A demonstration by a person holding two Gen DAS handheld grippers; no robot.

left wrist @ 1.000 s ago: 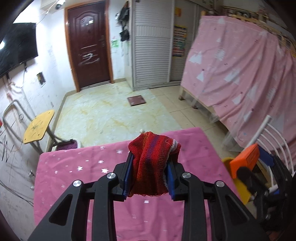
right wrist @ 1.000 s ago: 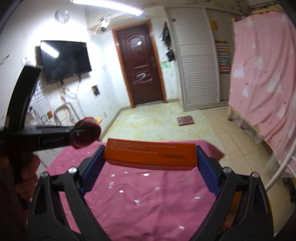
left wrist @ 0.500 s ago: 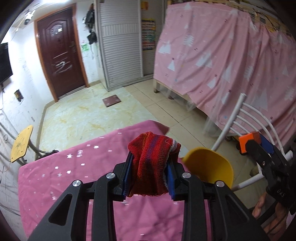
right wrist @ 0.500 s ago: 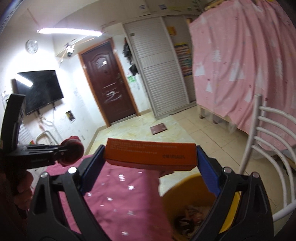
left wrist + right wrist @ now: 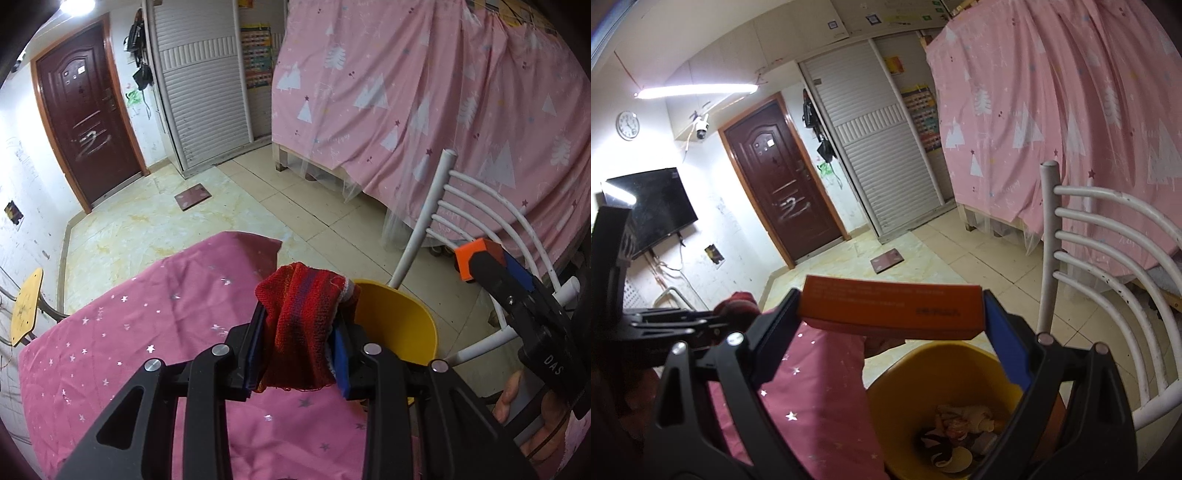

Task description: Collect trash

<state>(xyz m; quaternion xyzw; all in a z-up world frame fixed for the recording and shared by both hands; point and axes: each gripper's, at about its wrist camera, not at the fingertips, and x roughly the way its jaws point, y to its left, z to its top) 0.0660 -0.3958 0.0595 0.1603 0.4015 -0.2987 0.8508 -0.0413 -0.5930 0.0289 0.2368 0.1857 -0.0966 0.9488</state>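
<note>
My left gripper [image 5: 301,354] is shut on a crumpled red knitted cloth [image 5: 304,328] and holds it above the pink starred tablecloth [image 5: 147,332], just left of the yellow bin [image 5: 402,325]. My right gripper [image 5: 890,328] is shut on a flat orange box [image 5: 890,310], held over the yellow bin [image 5: 912,387], which holds several scraps. The right gripper with the box also shows in the left wrist view [image 5: 491,269]. The left gripper with the cloth shows at the left of the right wrist view [image 5: 713,321].
A white metal chair [image 5: 443,229] stands right of the bin. A pink curtain [image 5: 443,92] covers the bed at the right. A yellow stool [image 5: 24,310] stands left of the table. A small mat [image 5: 192,195] lies on the tiled floor before a brown door [image 5: 85,110].
Both grippers have swung right from over the table toward the yellow bin, still holding the cloth and the box. The bin and the white chair have come into fuller view.
</note>
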